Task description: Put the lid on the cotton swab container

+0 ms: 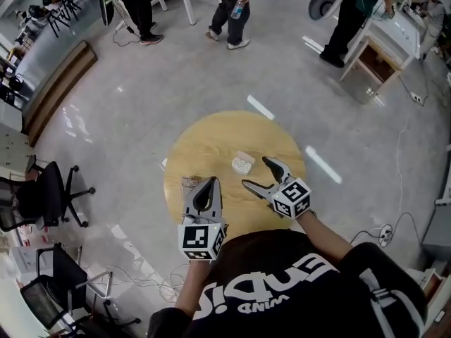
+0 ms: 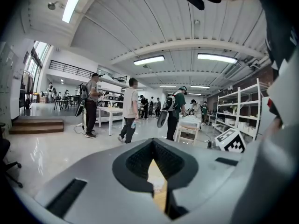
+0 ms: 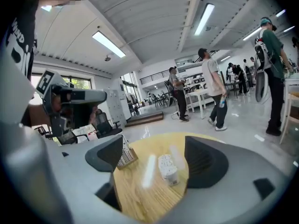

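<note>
On the round wooden table (image 1: 211,143) lies a small clear plastic piece with white inside (image 1: 243,163), also in the right gripper view (image 3: 167,168); whether it is the lid or the container I cannot tell. A second small box showing striped swab sticks (image 1: 189,183) sits near the table's left edge, partly hidden behind the left jaw in the right gripper view (image 3: 125,157). My right gripper (image 1: 256,172) stands open just right of the clear piece, nothing between its jaws (image 3: 156,161). My left gripper (image 1: 210,186) hovers beside the striped box, shut and empty (image 2: 155,158).
The table is small, with its edge close on every side. Office chairs (image 1: 42,196) stand on the floor to the left, with cables (image 1: 141,277) below them. People (image 1: 229,9) stand farther off. A white workbench (image 1: 384,44) is at the far right.
</note>
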